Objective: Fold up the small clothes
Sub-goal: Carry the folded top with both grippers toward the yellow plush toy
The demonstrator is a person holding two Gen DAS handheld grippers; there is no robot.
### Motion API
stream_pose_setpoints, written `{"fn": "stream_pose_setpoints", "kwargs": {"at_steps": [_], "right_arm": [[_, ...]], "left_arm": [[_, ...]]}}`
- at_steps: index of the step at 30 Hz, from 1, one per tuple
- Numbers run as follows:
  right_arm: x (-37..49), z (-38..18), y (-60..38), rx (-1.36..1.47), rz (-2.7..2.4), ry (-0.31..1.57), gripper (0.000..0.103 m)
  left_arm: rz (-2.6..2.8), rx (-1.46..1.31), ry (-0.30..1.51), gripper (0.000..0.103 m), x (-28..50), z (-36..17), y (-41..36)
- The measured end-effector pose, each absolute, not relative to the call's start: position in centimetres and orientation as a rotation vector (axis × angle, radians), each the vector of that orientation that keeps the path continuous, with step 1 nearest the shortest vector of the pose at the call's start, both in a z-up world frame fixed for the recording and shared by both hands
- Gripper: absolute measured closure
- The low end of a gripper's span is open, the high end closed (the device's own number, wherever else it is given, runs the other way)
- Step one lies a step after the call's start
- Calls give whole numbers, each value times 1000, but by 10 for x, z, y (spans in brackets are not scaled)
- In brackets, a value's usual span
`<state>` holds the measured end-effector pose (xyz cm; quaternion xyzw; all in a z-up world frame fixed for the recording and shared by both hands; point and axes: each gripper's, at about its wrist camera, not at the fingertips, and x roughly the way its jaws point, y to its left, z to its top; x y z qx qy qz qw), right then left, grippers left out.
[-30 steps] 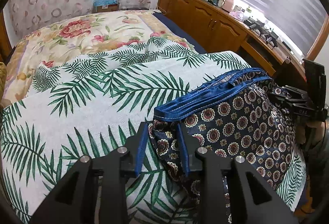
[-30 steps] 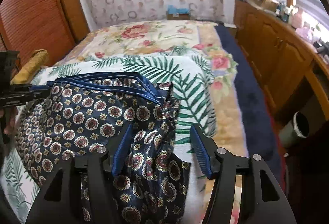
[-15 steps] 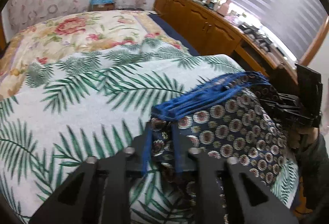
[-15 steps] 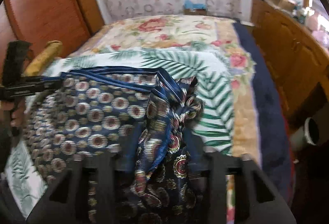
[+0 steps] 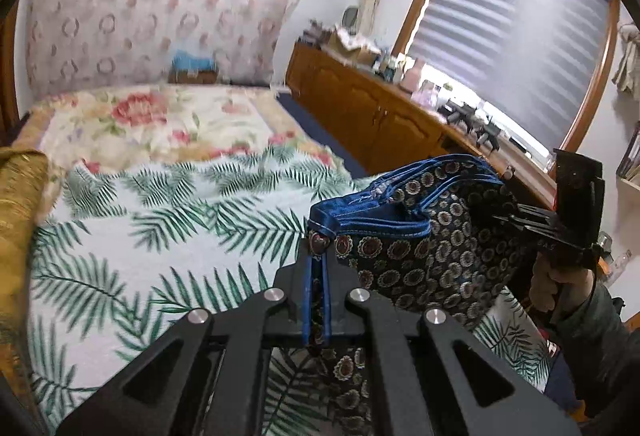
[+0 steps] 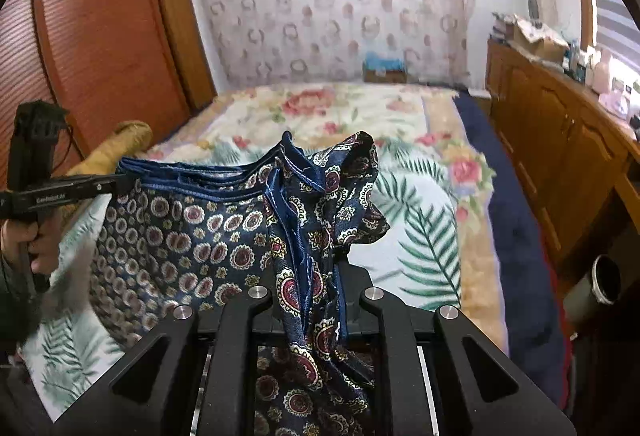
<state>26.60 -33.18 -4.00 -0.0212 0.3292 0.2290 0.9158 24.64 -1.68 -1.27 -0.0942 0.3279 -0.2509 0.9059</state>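
Two handheld grippers lift a small navy patterned garment (image 6: 192, 232) off the near end of a bed, its blue-trimmed edge stretched between them so the cloth hangs open above the palm-leaf bedspread (image 5: 160, 236). The left gripper (image 5: 316, 256) is clenched flat on one corner of the trim. The right gripper (image 6: 308, 276) has just been closing and now pinches a thicker bunched handful at the other corner, which is likely why its jaws stand slightly wider. Holding both corners at once probably serves to shake the piece straight before a first fold (the lower part still droops towards the bedspread). Past the bed's far edge, a cardboard box (image 6: 384, 74) holds something blue, too blurred to name. A grey bin (image 6: 596, 286) stands on the floor off the bed's right edge, its contents hidden.
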Motion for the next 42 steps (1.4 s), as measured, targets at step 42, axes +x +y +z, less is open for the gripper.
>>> {"fn": "stream_pose_setpoints", "kwargs": {"at_steps": [42], "right_arm": [[317, 74, -4, -429, 908, 436, 91]], "left_arm": [[2, -329, 386, 102, 117, 1, 217]]}}
